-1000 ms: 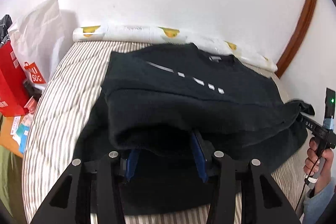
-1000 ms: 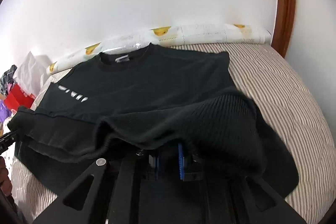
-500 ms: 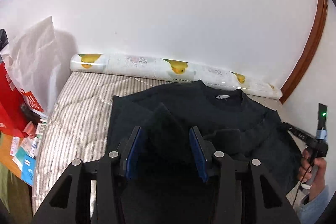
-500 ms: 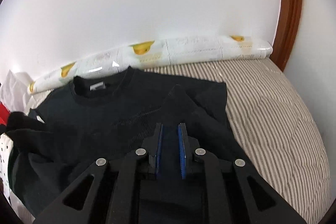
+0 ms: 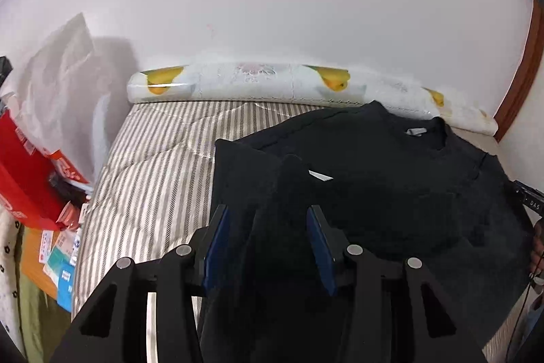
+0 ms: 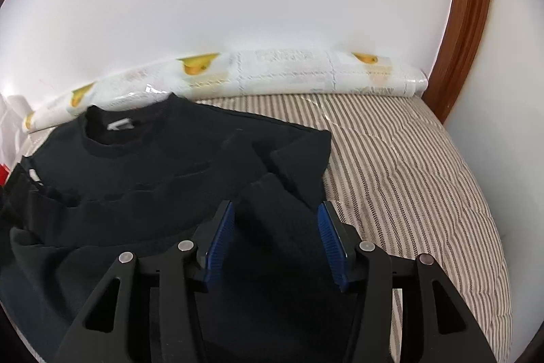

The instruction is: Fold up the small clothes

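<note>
striped bed (image 6: pixel 408 165), white wall | black sweater (image 6: pixel 176 159) folded, rumpled | left gripper (image 5: pixel 268 240), right gripper (image 6: pixel 277 240) jaws apart, holding nothing

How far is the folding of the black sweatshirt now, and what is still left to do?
Done: the black sweatshirt lies on the striped bed with its lower part brought up over the chest, the collar toward the wall. In hand: nothing is gripped; the left gripper and right gripper both have open jaws over the fabric. Left: the fold is bunched and uneven, so it probably needs smoothing and perhaps a further fold.
</note>
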A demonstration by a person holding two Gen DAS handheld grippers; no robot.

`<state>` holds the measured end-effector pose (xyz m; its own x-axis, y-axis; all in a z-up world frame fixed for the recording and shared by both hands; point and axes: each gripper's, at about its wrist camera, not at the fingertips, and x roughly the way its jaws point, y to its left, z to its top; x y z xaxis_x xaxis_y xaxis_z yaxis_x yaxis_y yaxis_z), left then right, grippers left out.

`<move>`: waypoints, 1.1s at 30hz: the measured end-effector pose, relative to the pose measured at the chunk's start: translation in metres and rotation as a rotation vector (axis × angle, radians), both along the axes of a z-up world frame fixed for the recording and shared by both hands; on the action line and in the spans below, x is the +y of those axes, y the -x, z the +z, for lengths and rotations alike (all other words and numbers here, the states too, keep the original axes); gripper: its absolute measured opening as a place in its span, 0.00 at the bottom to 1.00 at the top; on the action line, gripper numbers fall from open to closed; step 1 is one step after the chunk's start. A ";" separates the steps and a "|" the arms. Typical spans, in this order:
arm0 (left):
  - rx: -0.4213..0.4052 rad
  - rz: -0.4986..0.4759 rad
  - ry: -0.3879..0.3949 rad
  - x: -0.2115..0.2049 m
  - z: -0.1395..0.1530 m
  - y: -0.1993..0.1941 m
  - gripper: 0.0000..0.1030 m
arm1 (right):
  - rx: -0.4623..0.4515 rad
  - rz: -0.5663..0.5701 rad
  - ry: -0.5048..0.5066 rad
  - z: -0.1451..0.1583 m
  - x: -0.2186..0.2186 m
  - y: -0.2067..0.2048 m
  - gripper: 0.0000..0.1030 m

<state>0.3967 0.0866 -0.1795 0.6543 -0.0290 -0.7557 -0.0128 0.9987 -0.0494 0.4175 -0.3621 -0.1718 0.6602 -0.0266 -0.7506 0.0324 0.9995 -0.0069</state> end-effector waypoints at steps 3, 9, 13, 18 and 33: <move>0.040 -0.015 -0.010 -0.003 -0.009 -0.014 0.40 | 0.018 0.007 -0.020 -0.008 -0.004 -0.011 0.49; 0.051 -0.033 -0.051 -0.016 -0.021 -0.026 0.24 | 0.025 0.047 -0.029 -0.011 0.003 -0.031 0.41; -0.019 -0.043 -0.095 -0.019 -0.010 -0.020 0.09 | -0.007 0.091 0.078 -0.010 0.020 -0.029 0.16; -0.144 0.017 -0.048 0.003 0.017 -0.017 0.09 | -0.169 0.050 -0.048 0.020 -0.011 -0.012 0.15; -0.004 0.045 -0.098 -0.004 -0.023 -0.051 0.14 | -0.022 -0.005 -0.013 -0.017 -0.013 -0.053 0.19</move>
<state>0.4482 0.0824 -0.2024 0.6560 0.0749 -0.7510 -0.0580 0.9971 0.0488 0.4709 -0.3746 -0.1893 0.6767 -0.0199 -0.7360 0.0370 0.9993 0.0070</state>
